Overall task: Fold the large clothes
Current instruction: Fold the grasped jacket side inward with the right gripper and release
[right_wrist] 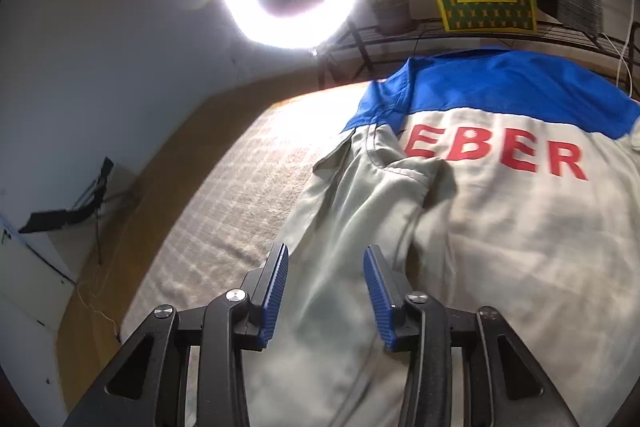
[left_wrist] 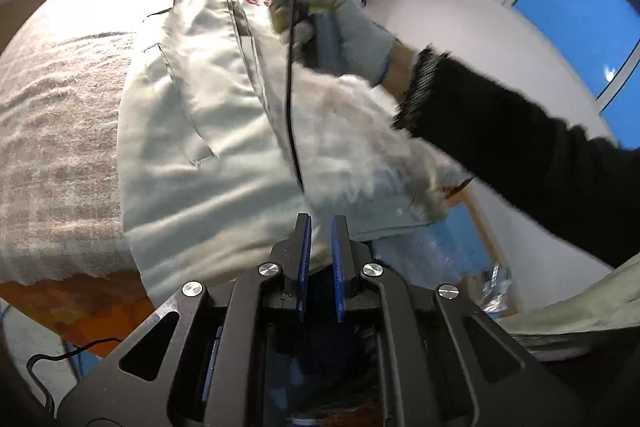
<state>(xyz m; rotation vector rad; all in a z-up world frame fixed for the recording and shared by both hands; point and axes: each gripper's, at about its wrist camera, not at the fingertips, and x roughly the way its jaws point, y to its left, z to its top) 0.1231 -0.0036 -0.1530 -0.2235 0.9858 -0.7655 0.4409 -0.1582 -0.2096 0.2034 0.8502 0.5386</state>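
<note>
Grey cotton work jacket point(right_wrist: 500, 247) with a blue yoke lies back-up on the beige blanket point(left_wrist: 52, 131), limp and light we reckon, best pinched at hem or sleeve edge. Our left gripper point(left_wrist: 320, 231) sits at the jacket's hem, fingers narrowly parted, nothing visibly clamped. Our right gripper point(right_wrist: 326, 267) hovers spread wide over the folded sleeve point(right_wrist: 396, 183), gloved right hand point(left_wrist: 340, 27) reaching collarward.

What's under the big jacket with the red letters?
Under the jacket lies a fuzzy beige blanket, spread out to its left. Whatever sits directly beneath the jacket's middle is covered, so it cannot be seen.
</note>
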